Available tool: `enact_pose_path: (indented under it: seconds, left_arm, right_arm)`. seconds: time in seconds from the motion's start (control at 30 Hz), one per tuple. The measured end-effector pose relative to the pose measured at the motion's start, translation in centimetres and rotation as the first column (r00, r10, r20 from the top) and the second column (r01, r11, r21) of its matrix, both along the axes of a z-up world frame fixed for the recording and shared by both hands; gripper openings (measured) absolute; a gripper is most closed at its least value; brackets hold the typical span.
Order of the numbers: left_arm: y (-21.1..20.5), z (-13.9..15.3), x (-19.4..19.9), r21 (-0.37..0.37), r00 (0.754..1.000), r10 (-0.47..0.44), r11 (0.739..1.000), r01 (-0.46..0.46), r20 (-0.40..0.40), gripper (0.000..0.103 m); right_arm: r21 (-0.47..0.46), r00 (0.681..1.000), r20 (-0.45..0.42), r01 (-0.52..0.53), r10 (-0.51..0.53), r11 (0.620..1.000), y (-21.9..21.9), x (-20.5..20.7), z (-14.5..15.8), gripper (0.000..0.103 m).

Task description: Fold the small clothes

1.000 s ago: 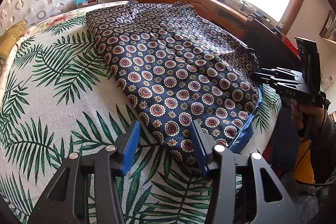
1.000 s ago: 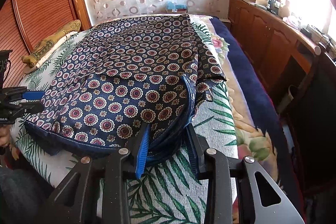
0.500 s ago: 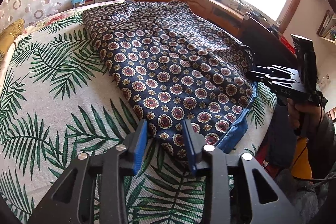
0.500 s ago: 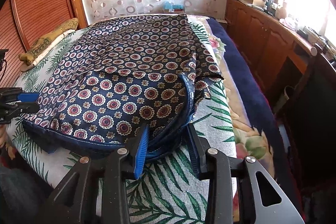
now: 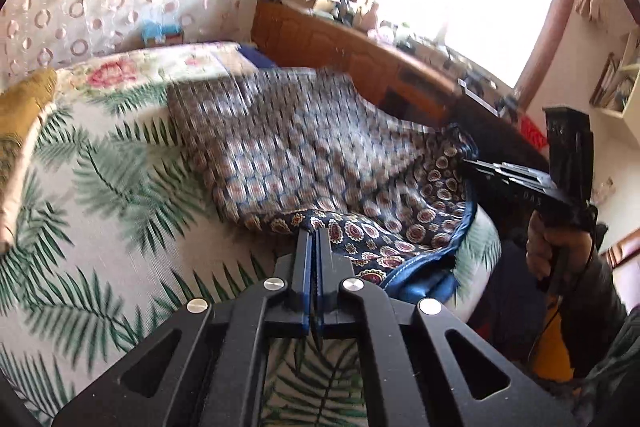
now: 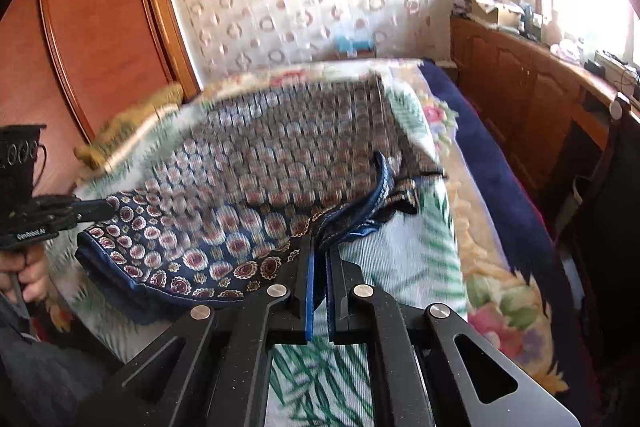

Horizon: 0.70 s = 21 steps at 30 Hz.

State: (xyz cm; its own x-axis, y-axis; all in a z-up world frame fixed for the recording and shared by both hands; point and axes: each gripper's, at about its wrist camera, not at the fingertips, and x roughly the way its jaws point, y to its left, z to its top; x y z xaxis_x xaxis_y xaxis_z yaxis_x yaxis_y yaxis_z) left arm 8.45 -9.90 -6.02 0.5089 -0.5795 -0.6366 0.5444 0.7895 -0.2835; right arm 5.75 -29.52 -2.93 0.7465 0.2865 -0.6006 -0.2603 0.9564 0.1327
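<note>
A navy garment with red-and-cream medallions point(image 5: 304, 155) point(image 6: 248, 187) lies spread on the bed. Its near edge, with a blue hem, is raised off the sheet. My left gripper point(image 5: 314, 231) has its jaws closing tight on the near left corner, with cloth pinched between the blue pads. My right gripper point(image 6: 319, 245) is shut the same way on the near right corner by the blue hem. Each gripper shows in the other's view: the right gripper point(image 5: 474, 163) at the cloth's right edge, the left gripper point(image 6: 102, 207) at its left. The far part of the garment is blurred.
The bed sheet point(image 5: 100, 227) has a palm-leaf print and a flowered border point(image 6: 492, 291). A yellow pillow point(image 5: 20, 107) lies at the far left. Wooden cabinets point(image 6: 520, 99) with clutter on top run under the window. A wooden wardrobe point(image 6: 92, 27) stands left. A person's hand point(image 5: 552, 247) holds the right gripper.
Both grippers went from open around the garment's near edge to shut on it. Both have risen, lifting that edge off the bed, and both views now tilt upward.
</note>
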Motion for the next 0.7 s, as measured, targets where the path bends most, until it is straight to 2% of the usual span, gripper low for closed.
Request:
enact_pose_path:
  seconds: [0.2,0.4,0.53,0.7]
  left_arm:
    - [0.7,2.6,3.4,-0.035,0.998,0.049,0.998,-0.047,0.048,0.002]
    - [1.7,3.7,8.4,-0.042,0.991,0.114,0.993,-0.112,0.065,0.002]
    - [2.5,3.1,11.9,-0.039,0.987,0.155,0.987,-0.153,0.044,0.002]
    - [2.4,2.2,15.3,-0.029,0.985,0.172,0.985,-0.172,0.018,0.002]
  right_arm:
    - [0.014,0.996,0.095,-0.004,0.003,1.000,0.4,2.7,3.3,0.004]
    - [-0.033,0.988,0.150,-0.017,0.022,0.999,2.6,7.9,5.4,0.004]
    - [-0.058,0.988,0.152,-0.022,0.031,0.998,3.6,11.3,5.3,0.004]
    - [-0.104,0.991,0.129,-0.031,0.044,0.994,5.0,13.8,3.5,0.004]
